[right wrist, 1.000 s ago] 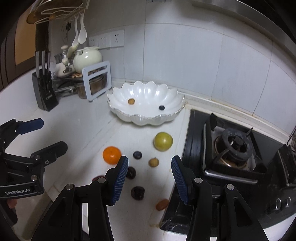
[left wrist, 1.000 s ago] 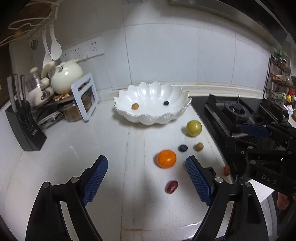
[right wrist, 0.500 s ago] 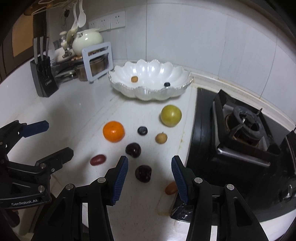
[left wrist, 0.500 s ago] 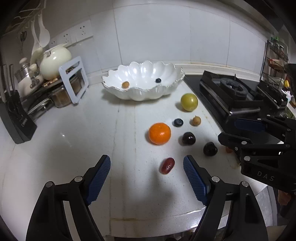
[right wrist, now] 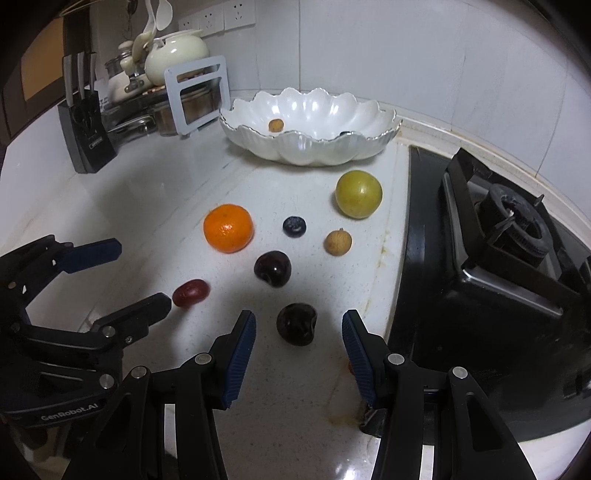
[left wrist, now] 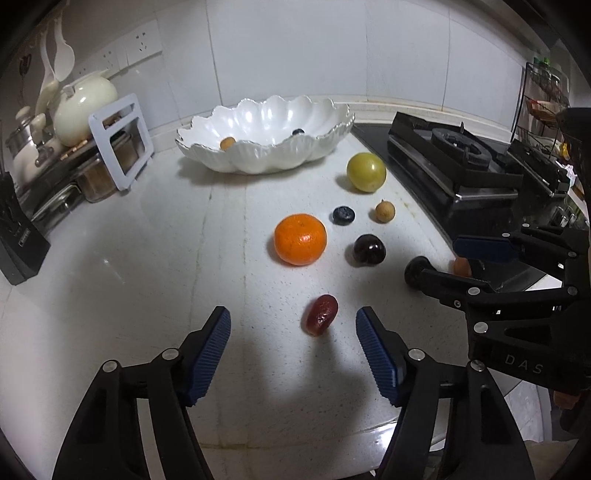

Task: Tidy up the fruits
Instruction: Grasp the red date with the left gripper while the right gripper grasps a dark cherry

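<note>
Both claws have come down lower over the counter point(left wrist: 110, 258), the left claw point(left wrist: 293, 343) closing around the red fruit point(left wrist: 321, 314) without touching, the right claw point(right wrist: 298, 345) open around a dark cherry point(right wrist: 296, 324).

Right tool point(right wrist: 298, 349) straddles a dark cherry point(right wrist: 296, 324) — pads apart, not touching — on the counter point(right wrist: 177, 192).

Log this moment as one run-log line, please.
left gripper: closing, oblong red fruit between fingers, untouched | right gripper: open around dark cherry | white scalloped bowl: two fruits

White tiled wall point(left wrist: 295, 48), wall sockets point(right wrist: 218, 16), speckled white counter point(left wrist: 129, 258), black gas hob point(right wrist: 498, 236).
</note>
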Action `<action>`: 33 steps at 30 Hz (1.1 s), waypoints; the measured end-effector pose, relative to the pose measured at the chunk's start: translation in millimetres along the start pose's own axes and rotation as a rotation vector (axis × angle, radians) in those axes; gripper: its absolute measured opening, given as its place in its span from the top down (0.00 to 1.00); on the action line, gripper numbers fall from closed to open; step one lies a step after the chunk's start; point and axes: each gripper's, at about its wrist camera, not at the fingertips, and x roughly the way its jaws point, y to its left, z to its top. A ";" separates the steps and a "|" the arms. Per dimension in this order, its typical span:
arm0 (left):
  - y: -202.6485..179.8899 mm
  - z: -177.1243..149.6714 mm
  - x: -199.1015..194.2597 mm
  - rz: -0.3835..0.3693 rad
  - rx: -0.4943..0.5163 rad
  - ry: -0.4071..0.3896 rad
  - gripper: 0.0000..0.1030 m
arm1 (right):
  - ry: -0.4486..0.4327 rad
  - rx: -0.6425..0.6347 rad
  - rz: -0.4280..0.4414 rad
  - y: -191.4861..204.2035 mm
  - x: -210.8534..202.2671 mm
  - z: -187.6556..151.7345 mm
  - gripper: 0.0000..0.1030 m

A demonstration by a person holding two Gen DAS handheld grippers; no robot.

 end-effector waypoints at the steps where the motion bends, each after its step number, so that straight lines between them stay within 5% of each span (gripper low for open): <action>1: -0.1 -0.5 1.7 -0.004 -0.003 0.001 0.34 | 0.006 0.003 0.004 -0.6 2.2 -0.1 0.51; 20: -4.5 0.4 36.1 -0.089 -0.012 0.069 0.64 | 0.046 0.036 0.042 -4.5 23.2 -4.1 0.53; 24: -5.1 0.3 39.6 -0.094 -0.018 0.078 0.76 | 0.052 0.030 0.045 -3.2 25.7 -4.5 0.60; 29: -6.0 0.5 39.8 -0.093 -0.017 0.078 0.79 | 0.064 0.033 0.052 -4.5 28.4 -6.0 0.73; 33: -5.7 0.3 38.9 -0.096 -0.023 0.072 0.81 | 0.063 0.027 0.047 -3.6 27.5 -5.9 0.73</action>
